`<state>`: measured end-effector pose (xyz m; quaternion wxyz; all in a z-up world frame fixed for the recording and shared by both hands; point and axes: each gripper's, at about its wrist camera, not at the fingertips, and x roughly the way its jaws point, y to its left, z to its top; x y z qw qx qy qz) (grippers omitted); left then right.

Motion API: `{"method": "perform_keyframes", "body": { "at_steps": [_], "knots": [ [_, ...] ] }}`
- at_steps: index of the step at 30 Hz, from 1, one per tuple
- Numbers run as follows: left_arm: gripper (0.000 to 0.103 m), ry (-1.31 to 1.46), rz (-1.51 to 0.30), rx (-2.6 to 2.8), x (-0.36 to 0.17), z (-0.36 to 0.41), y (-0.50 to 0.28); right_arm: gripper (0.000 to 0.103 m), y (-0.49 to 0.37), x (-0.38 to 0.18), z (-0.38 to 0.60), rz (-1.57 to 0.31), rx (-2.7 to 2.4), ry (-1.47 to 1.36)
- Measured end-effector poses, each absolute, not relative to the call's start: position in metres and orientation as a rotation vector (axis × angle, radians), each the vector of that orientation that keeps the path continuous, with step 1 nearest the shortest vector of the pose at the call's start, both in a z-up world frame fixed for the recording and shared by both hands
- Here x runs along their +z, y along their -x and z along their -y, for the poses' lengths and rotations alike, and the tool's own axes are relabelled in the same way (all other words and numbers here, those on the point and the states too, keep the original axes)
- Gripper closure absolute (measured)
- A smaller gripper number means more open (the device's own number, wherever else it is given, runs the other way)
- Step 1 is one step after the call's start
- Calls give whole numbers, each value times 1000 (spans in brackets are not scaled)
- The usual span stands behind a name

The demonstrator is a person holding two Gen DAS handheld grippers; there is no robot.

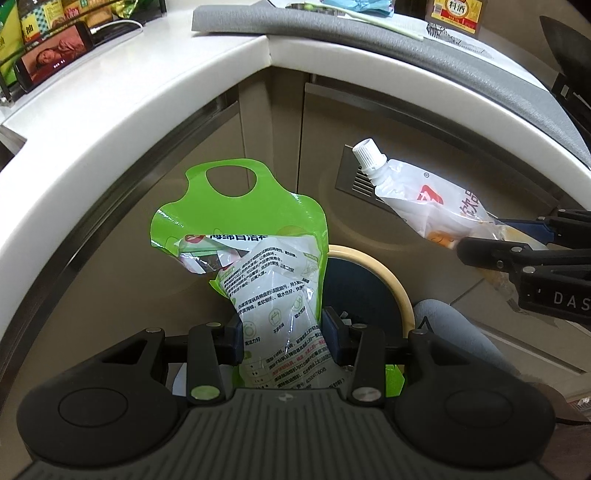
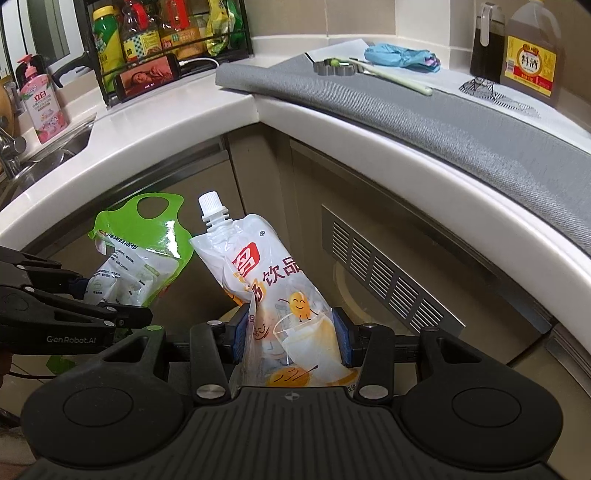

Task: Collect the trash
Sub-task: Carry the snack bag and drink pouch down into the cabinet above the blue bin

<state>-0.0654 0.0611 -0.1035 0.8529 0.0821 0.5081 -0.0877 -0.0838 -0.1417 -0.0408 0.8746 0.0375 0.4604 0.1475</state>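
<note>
Left claw [image 1: 283, 338], low centre of the left wrist view, pinches a green bag [image 1: 255, 236] held upright, in front of a cream-rimmed bin [image 1: 384, 275] at centre right. Right claw [image 2: 291, 338], low centre of the right wrist view, pinches a white spouted pouch [image 2: 273, 291], cap tilted toward upper left. The white surface [image 2: 177, 122] arcs across both views above; a grey mat [image 2: 424, 118] lies on it at upper right.

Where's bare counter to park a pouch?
Free: white counter between phone and grey mat. Crowded: mat's far end, with blue gloves, chopsticks, cooking wine jug; rack corner full of bottles.
</note>
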Motion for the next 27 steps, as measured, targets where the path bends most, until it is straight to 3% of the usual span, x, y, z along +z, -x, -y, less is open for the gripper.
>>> {"method": "perform_keyframes", "body": {
  "at_steps": [27],
  "knots": [
    [58, -114, -1325, -259, -182, -56, 18, 54, 41, -122, 120, -1165, 301, -67]
  ]
}}
